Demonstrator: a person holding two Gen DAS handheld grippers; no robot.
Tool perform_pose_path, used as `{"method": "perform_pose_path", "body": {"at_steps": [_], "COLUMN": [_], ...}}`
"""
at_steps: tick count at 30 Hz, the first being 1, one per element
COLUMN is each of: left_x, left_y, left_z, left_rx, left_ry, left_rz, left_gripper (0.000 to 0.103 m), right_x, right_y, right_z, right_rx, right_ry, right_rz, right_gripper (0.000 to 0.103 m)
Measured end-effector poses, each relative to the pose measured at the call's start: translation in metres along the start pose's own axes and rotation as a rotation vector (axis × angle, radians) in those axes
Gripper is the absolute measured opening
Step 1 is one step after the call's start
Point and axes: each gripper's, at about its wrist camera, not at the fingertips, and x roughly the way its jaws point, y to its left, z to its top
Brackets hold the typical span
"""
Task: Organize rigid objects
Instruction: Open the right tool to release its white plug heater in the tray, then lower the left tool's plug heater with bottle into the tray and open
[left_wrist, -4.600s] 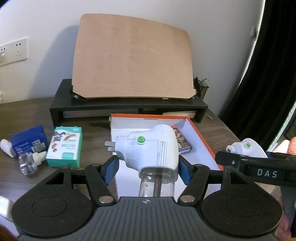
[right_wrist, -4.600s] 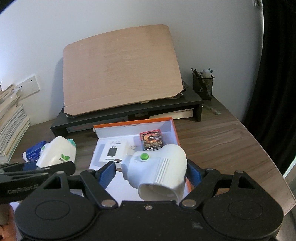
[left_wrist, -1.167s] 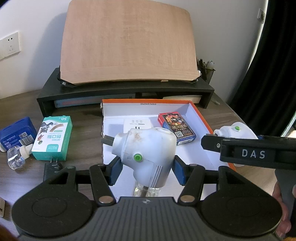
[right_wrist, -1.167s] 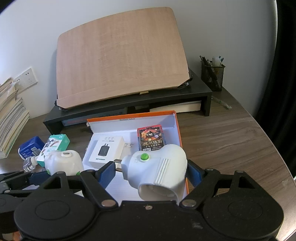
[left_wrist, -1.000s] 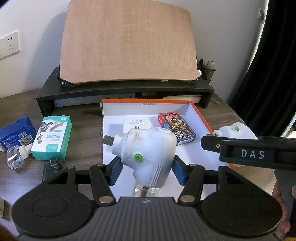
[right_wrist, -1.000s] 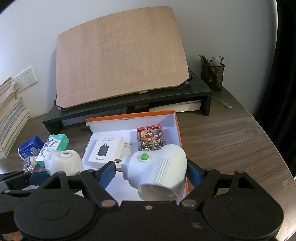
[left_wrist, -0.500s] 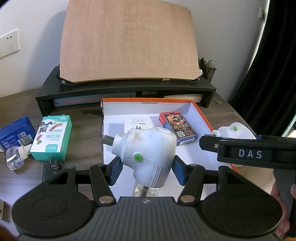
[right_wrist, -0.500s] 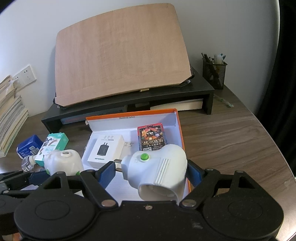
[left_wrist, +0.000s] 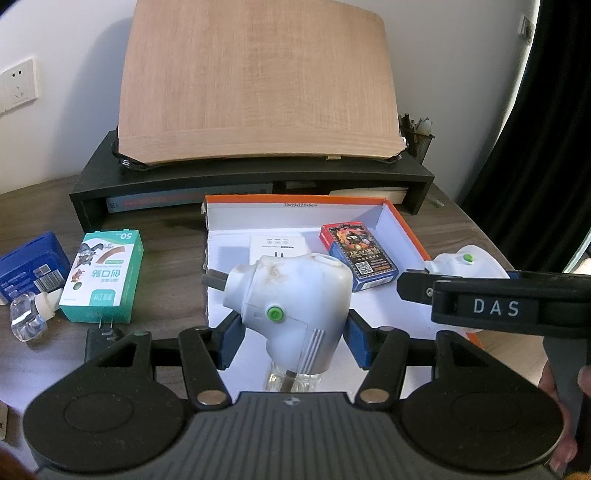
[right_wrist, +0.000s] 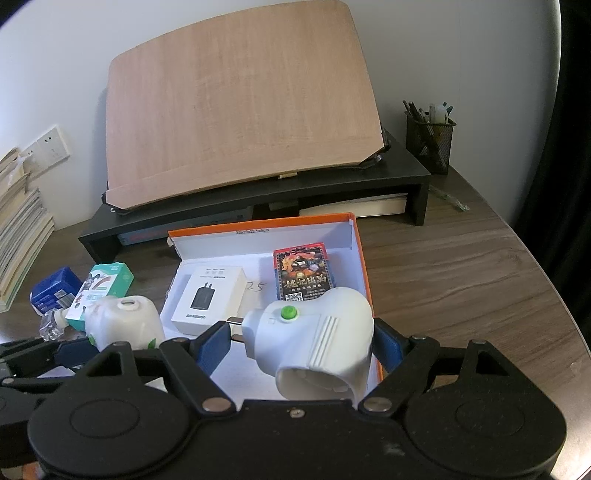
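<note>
Left wrist view: the left tongs (left_wrist: 291, 334) were seen closed on a stained white plug-in device (left_wrist: 291, 291) with a clear bottle beneath it, held over the lower part of the orange-rimmed box (left_wrist: 410, 230) at frame centre. In the right wrist view, the right tongs (right_wrist: 303, 345) were clamped on a second white plug-in device (right_wrist: 317, 332), held above the box's lower right corner. Inside the box, a white charger carton (right_wrist: 208, 295) and a pack of cards (right_wrist: 304, 275) were already laid. On the surface (left_wrist: 173, 251) at the left of the frame, a green carton (left_wrist: 103, 275), a blue box (left_wrist: 31, 264) and a small clear bottle (left_wrist: 27, 319) were left outside. The job was judged roughly half done: both held devices were not yet set down, and the outside items remained.
</note>
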Motion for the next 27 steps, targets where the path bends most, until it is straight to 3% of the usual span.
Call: {"method": "perform_pose_path", "body": {"at_steps": [13, 16, 20, 27], "left_x": [0.004, 0.004, 0.006, 0.008], "left_y": [0.0, 0.0, 0.0, -0.002], "left_z": [0.0, -0.001, -0.002, -0.001], "left_rx": [0.002, 0.003, 0.004, 0.006], "left_ry": [0.006, 0.007, 0.013, 0.018], "left_rz": [-0.002, -0.002, -0.003, -0.005], "left_gripper": [0.059, 0.059, 0.059, 0.059], "right_x": [0.007, 0.008, 0.01, -0.005], "right_y": [0.001, 0.002, 0.002, -0.005], "right_z": [0.0, 0.001, 0.002, 0.005], "right_rx": [-0.001, -0.003, -0.003, 0.01], "right_ry": [0.015, 0.012, 0.013, -0.035], "right_rz": [-0.003, -0.001, -0.008, -0.031], "right_gripper": [0.096, 0.089, 0.088, 0.088]}}
